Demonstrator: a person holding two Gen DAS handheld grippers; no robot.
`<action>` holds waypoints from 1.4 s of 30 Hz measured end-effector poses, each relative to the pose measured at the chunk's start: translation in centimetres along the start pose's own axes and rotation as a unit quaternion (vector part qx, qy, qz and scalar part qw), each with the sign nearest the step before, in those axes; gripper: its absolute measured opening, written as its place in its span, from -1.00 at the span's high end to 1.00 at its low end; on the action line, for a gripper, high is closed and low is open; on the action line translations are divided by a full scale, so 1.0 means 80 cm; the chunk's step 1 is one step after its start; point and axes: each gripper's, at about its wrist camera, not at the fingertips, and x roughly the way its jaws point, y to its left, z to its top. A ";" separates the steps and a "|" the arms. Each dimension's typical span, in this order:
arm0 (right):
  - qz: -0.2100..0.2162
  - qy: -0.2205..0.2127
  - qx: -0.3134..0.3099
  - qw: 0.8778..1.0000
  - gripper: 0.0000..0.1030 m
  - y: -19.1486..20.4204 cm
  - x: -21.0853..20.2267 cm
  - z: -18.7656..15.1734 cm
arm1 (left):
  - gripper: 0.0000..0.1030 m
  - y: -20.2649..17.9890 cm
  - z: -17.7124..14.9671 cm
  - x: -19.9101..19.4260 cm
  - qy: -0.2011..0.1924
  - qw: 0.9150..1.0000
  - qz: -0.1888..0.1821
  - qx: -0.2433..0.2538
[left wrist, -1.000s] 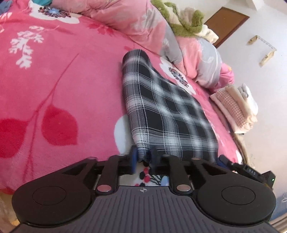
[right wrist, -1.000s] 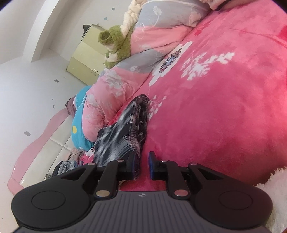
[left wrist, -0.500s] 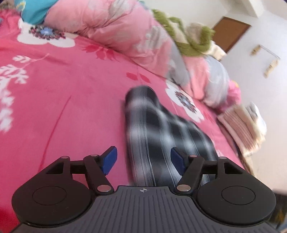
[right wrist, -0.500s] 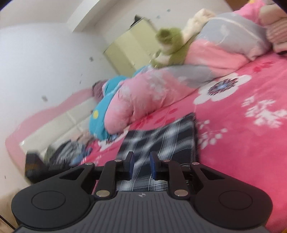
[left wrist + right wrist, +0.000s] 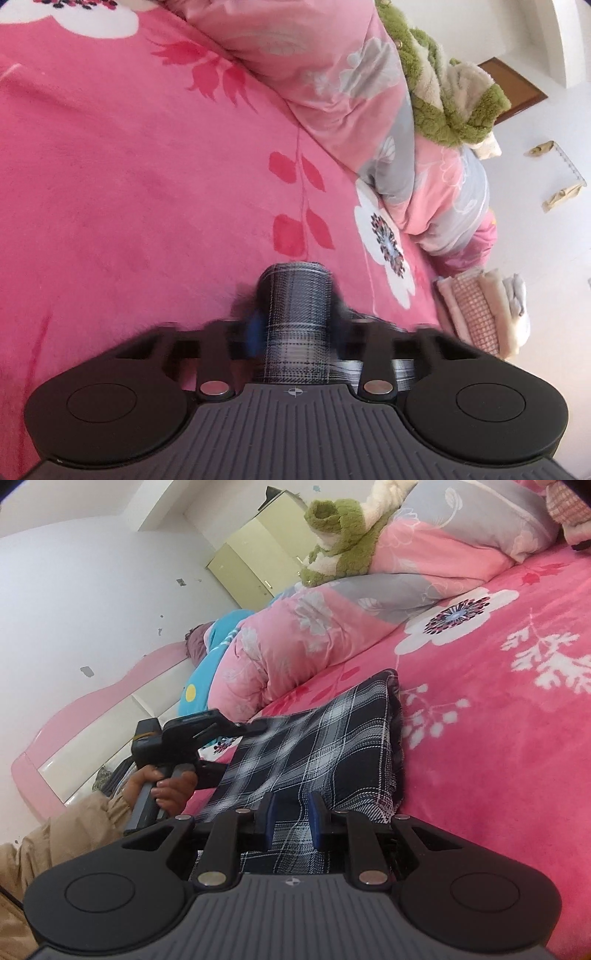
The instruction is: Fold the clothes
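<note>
A black-and-white plaid garment (image 5: 332,746) lies folded on the pink floral blanket (image 5: 498,775). In the left wrist view a rounded end of the garment (image 5: 295,314) stands bunched between my left gripper's (image 5: 297,325) blurred fingers. Those jaws are closing, and the pads touch the cloth on both sides. The right wrist view shows the same left gripper (image 5: 249,730), held by a hand (image 5: 166,786), pinching the cloth's left edge and lifting it. My right gripper (image 5: 291,818) is shut on the garment's near edge, with plaid fabric between its blue pads.
A pink and grey quilt (image 5: 332,74) is heaped along the far side of the bed, with a green plush toy (image 5: 450,99) on top. A stack of folded clothes (image 5: 480,314) sits at the bed's right edge. A pink headboard (image 5: 92,716) and a pale cabinet (image 5: 258,554) stand behind.
My left gripper let go of the garment's near corner, opened wide, moved forward along the cloth and closed around its far end. The right gripper rolled and kept its hold.
</note>
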 end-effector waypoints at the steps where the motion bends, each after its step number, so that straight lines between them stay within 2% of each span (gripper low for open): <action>1: 0.001 0.000 0.001 1.000 0.61 0.000 0.001 0.000 | 0.67 0.002 -0.001 0.000 -0.003 1.000 0.003 0.002; 3: 0.002 0.001 0.002 1.000 0.62 -0.001 0.002 0.000 | 0.66 0.008 0.001 0.001 0.000 1.000 -0.004 -0.003; 8: 0.003 0.003 0.003 1.000 0.62 -0.002 0.003 0.000 | 0.45 0.011 0.013 0.002 0.012 1.000 -0.011 -0.025; 11: 0.005 0.003 0.005 1.000 0.62 -0.003 0.003 0.000 | 0.46 0.009 0.017 0.006 0.005 1.000 -0.005 -0.020; 13: 0.006 0.003 0.005 1.000 0.62 -0.003 0.004 -0.001 | 0.60 0.008 0.018 0.010 -0.002 1.000 0.000 -0.012; 16: 0.006 0.002 0.005 1.000 0.62 -0.004 0.003 -0.002 | 0.59 0.008 0.018 0.012 -0.003 1.000 0.002 -0.022; 18: 0.006 0.002 0.004 1.000 0.62 -0.004 0.004 -0.002 | 0.49 0.009 0.021 0.009 0.001 0.999 0.000 -0.032; 20: 0.007 0.002 0.006 1.000 0.62 -0.004 0.003 -0.002 | 0.31 0.004 0.021 0.002 0.000 0.999 0.006 -0.033; 22: 0.008 0.000 0.006 1.000 0.61 -0.004 0.002 -0.003 | 0.11 -0.008 0.019 -0.012 -0.028 0.999 0.025 -0.017; 24: 0.008 -0.001 0.006 1.000 0.61 -0.003 0.001 -0.003 | 0.06 -0.023 0.015 -0.028 -0.063 0.997 0.045 0.007; 27: 0.009 -0.009 0.005 1.000 0.61 -0.001 -0.003 -0.003 | 0.07 -0.053 0.006 -0.050 -0.108 0.990 0.064 0.063; 29: 0.010 -0.018 -0.001 1.000 0.60 0.001 -0.007 -0.002 | 0.07 -0.083 -0.010 -0.051 -0.102 0.983 0.075 0.133; 32: -0.001 -0.033 -0.014 0.999 0.60 0.006 -0.012 -0.002 | 0.08 -0.126 -0.044 -0.044 -0.076 0.965 0.085 0.238; 36: -0.033 -0.041 -0.013 0.999 0.66 0.004 -0.012 0.000 | 0.09 -0.135 -0.080 -0.010 -0.040 0.952 0.107 0.283; 38: -0.043 -0.042 -0.005 0.998 0.68 0.003 -0.012 0.001 | 0.11 -0.133 -0.089 0.000 -0.041 0.947 0.124 0.294; 42: -0.052 -0.069 -0.023 0.996 0.65 0.016 -0.030 0.019 | 0.09 -0.146 -0.099 -0.016 -0.055 0.936 0.124 0.324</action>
